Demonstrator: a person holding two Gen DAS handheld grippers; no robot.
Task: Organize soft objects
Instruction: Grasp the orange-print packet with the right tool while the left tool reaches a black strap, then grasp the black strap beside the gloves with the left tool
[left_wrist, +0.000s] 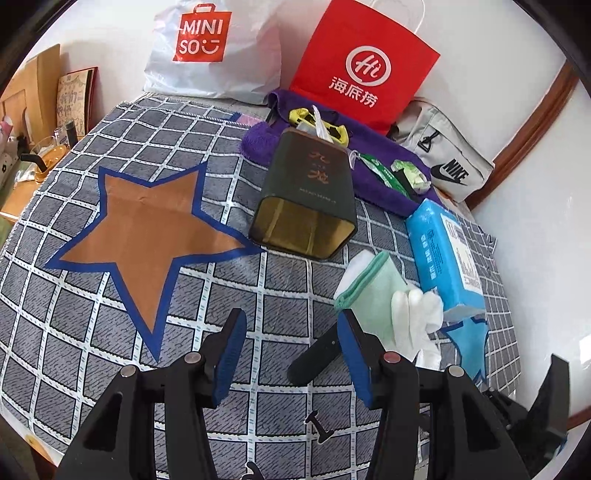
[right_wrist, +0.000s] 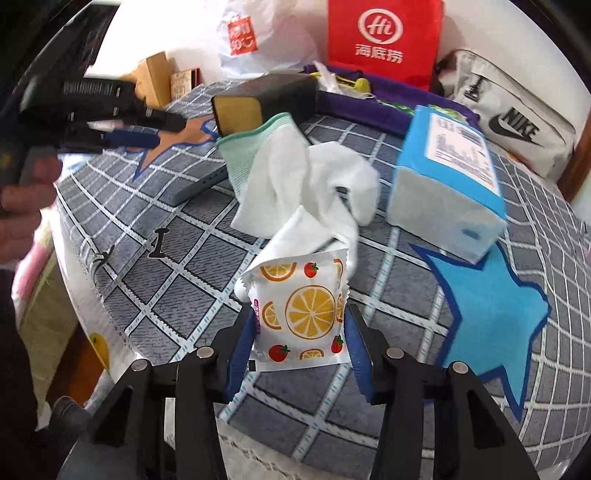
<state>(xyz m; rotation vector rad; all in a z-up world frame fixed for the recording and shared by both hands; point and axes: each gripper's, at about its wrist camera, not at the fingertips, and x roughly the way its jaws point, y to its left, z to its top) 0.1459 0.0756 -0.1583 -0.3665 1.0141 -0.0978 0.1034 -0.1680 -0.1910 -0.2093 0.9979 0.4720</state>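
My right gripper (right_wrist: 299, 325) is shut on a white packet printed with orange slices (right_wrist: 301, 314), held above the checked cloth. Just beyond it lies a white glove with a green cuff (right_wrist: 295, 173); it also shows in the left wrist view (left_wrist: 384, 302). A blue tissue pack (right_wrist: 447, 177) lies to the right, next to a light blue star patch (right_wrist: 491, 325). My left gripper (left_wrist: 291, 332) is open and empty over the cloth, right of an orange star patch (left_wrist: 147, 236). A dark strap (left_wrist: 314, 358) lies by its right finger.
A dark green tin (left_wrist: 306, 199) lies on its side mid-table. A purple towel (left_wrist: 380, 184) with small packets, a red paper bag (left_wrist: 365, 62), a white Miniso bag (left_wrist: 214, 48) and a grey Nike pouch (left_wrist: 443, 162) stand at the back. A glass (left_wrist: 48, 155) sits far left.
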